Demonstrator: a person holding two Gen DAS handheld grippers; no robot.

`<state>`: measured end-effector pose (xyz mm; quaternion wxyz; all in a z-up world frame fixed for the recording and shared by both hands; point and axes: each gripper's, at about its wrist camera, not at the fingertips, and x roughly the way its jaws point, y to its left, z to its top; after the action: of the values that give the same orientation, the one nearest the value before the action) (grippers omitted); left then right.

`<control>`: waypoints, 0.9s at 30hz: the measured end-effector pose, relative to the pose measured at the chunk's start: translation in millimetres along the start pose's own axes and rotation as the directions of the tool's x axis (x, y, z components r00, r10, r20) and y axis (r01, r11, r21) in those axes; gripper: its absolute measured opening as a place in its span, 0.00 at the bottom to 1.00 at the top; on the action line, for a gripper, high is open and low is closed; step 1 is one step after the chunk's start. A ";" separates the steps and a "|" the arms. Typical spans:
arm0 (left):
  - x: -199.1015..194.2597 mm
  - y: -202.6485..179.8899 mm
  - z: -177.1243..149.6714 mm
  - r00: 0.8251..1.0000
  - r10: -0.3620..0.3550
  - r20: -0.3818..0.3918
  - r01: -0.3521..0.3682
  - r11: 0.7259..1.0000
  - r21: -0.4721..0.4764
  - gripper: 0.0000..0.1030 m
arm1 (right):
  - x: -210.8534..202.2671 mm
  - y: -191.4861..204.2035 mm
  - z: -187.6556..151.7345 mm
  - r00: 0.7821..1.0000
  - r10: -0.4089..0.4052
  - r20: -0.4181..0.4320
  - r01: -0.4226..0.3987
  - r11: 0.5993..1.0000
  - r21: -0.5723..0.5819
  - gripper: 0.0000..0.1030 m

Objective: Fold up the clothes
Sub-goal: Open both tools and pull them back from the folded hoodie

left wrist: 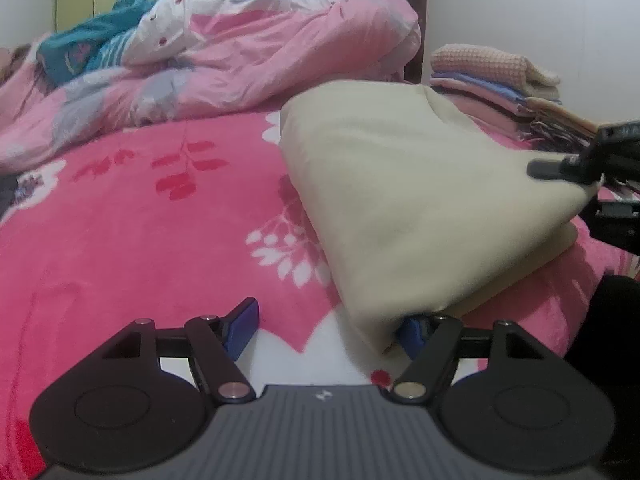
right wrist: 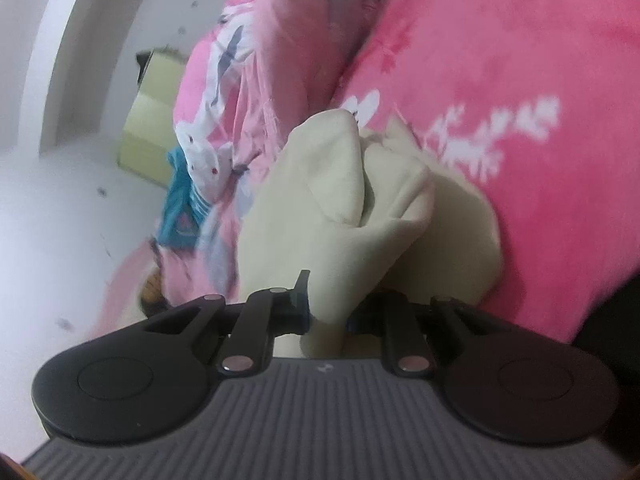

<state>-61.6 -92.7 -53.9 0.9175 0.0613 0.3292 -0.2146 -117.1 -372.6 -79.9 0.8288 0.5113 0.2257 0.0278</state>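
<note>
Your left tool (left wrist: 326, 326) stands wide, gripping nothing – its right pad (left wrist: 414, 330) sits tucked under the cloth's near corner | your right tool (right wrist: 326, 312) is clamped on the cream cloth (left wrist: 420, 200) at its far edge | cloth lies folded on the pink bed (left wrist: 140, 240) – beside the stack (left wrist: 496, 80) of folded clothes.

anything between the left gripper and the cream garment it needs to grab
Nothing visible does. The left gripper stands open right at the near corner of the cream garment; its right finger is already tucked under the cloth's edge, and only bare pink blanket lies between the fingers. The right gripper is already shut on the garment.
</note>
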 end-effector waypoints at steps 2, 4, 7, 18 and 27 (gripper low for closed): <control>1.6 4.0 -1.0 1.000 -0.017 -0.014 0.017 1.000 -0.023 0.72 | 7.1 -17.4 -0.4 1.000 -0.013 -0.020 0.014 0.999 0.032 0.12; -1.9 7.2 -1.0 0.999 -0.040 -0.024 0.039 0.999 -0.020 0.72 | 6.9 -22.1 -1.5 1.000 0.005 -0.017 -0.004 0.999 0.041 0.13; -14.3 20.4 -3.2 0.993 -0.112 -0.032 0.111 0.993 -0.039 0.71 | 6.4 -14.8 -0.3 1.000 -0.011 -0.023 0.011 1.000 0.000 0.13; -17.3 24.7 23.8 0.985 -0.140 0.104 0.145 0.988 -0.049 0.76 | 0.1 -11.0 5.1 0.999 -0.008 -0.053 0.003 0.995 -0.103 0.19; 9.4 28.8 19.6 0.986 -0.160 0.050 0.166 0.978 -0.125 0.85 | -90.1 -22.5 38.1 0.963 -0.205 0.174 0.225 0.969 -0.105 0.36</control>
<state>-31.3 -75.1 -45.4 0.9052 -0.0293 0.3279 -0.2687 -186.7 -440.0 -53.9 0.8726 0.4317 0.2099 -0.0900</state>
